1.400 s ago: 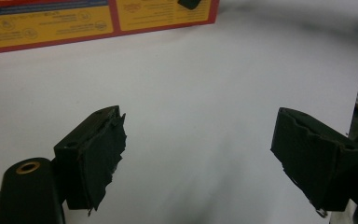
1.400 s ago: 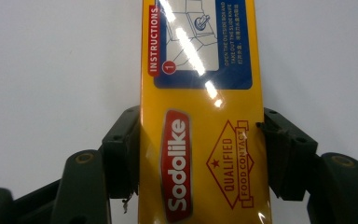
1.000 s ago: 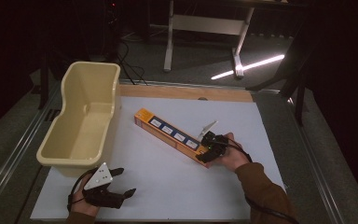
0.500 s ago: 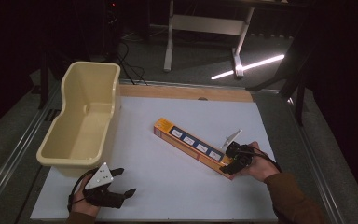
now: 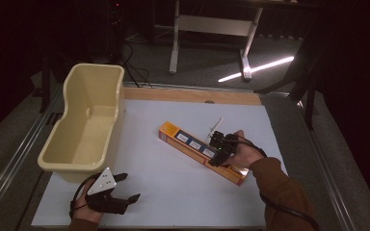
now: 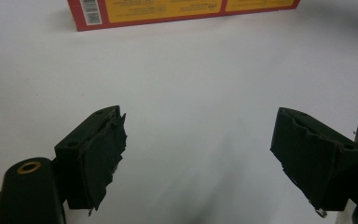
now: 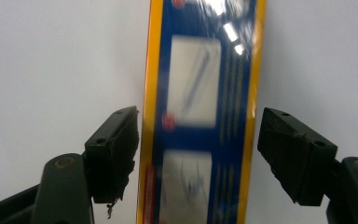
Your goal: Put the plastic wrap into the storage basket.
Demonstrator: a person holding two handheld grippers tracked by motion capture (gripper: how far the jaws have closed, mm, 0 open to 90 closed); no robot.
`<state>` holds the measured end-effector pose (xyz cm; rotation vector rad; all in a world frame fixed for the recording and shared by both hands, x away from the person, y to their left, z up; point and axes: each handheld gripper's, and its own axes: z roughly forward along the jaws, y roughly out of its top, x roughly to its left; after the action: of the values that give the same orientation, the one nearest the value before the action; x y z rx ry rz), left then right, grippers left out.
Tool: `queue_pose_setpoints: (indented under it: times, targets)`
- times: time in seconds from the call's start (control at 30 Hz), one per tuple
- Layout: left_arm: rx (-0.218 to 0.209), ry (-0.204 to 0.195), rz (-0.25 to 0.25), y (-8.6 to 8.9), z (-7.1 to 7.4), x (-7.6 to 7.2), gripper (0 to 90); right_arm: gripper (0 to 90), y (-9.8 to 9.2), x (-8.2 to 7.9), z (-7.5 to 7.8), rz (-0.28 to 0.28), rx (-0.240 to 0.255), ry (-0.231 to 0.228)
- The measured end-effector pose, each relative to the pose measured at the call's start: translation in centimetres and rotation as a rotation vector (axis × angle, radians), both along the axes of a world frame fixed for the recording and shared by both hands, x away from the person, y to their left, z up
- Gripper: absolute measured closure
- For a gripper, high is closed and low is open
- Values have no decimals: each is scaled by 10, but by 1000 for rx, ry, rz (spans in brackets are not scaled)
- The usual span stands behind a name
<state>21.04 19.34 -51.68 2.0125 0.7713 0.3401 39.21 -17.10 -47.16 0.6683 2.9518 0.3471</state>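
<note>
Looking along my left gripper (image 6: pixel 198 158), I see its two black jaws standing wide apart with nothing between them, only bare surface. The padding on both looks ragged and torn at the edges. Beneath them lies the plain white counter (image 6: pixel 200 84), with a faint shadow near the bottom middle. At the top edge, well apart from the jaws, lies the long side of a red-bordered yellow cardboard box (image 6: pixel 168 10), with small dark print and a barcode near its left end. Something dark shows at the counter's right margin; I can't identify it.
</note>
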Motion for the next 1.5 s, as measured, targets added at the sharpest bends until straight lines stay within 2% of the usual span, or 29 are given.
queue_pose_setpoints:
  times: [0.2,0.4,0.5,0.63,0.8,1.2,1.5]
  targets:
    - [1,-1,-1,0,0,0,170,277,26,16,-9,-3,-37,30]
    - [1,0,-1,0,0,0,170,300,44,26,-14,14,-80,53]
    - [0,0,0,0,0,0,170,340,48,31,-19,14,-107,80]
    - [0,2,1,1,0,0,170,358,51,35,-21,-15,-128,117]
    - [2,3,-2,0,0,0,170,382,57,35,-20,-33,-180,121]
    - [5,4,-3,0,0,0,171,388,59,34,-19,-112,-152,182]
    - [6,5,-4,0,0,1,170,389,59,34,-18,-137,-124,191]
